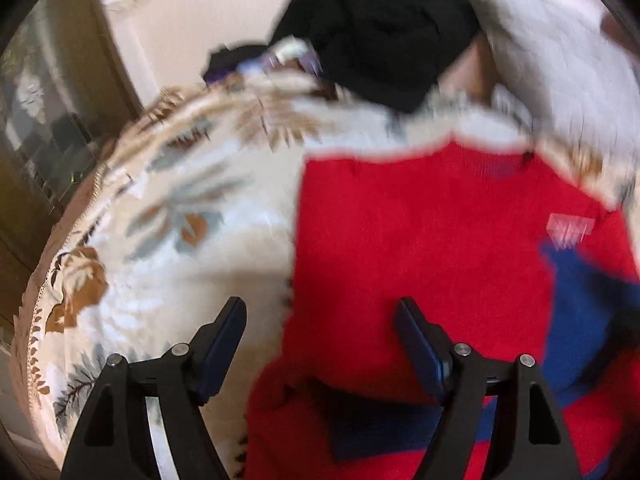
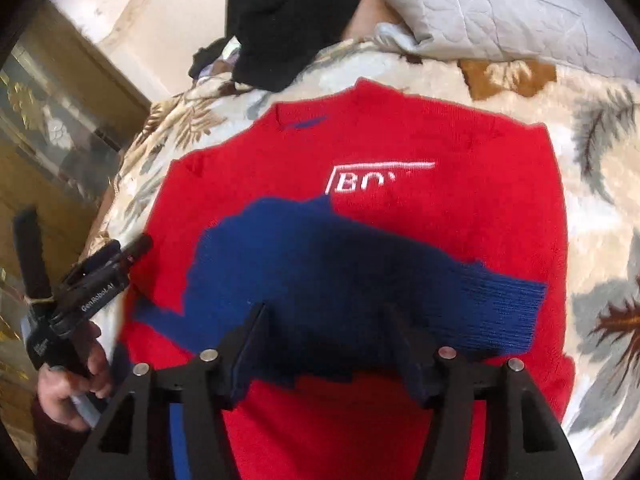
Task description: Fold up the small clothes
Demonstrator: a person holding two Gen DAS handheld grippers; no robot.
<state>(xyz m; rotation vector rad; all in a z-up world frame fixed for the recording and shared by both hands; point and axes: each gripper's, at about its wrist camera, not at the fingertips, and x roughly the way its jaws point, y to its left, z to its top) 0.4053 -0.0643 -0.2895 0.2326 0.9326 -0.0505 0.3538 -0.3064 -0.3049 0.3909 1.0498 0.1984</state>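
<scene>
A leaf-print blanket (image 2: 592, 184) bears a red sweater (image 2: 460, 208), blue sleeve (image 2: 320, 264) folded across; both grippers (image 1: 320, 320) (image 2: 328, 320) gape empty over it.

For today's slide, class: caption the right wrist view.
Open right gripper above a red sweater with blue sleeve folded across.

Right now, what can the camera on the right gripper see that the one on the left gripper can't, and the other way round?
Only the right wrist view shows the white lettering sharply, the person's hand holding the left gripper, and the right gripper open over the blue sleeve.

Only the left wrist view shows the left gripper's own open fingers straddling the sweater's edge.

Both show the red sweater, the floral blanket, the black clothing and the pale pillow.
</scene>
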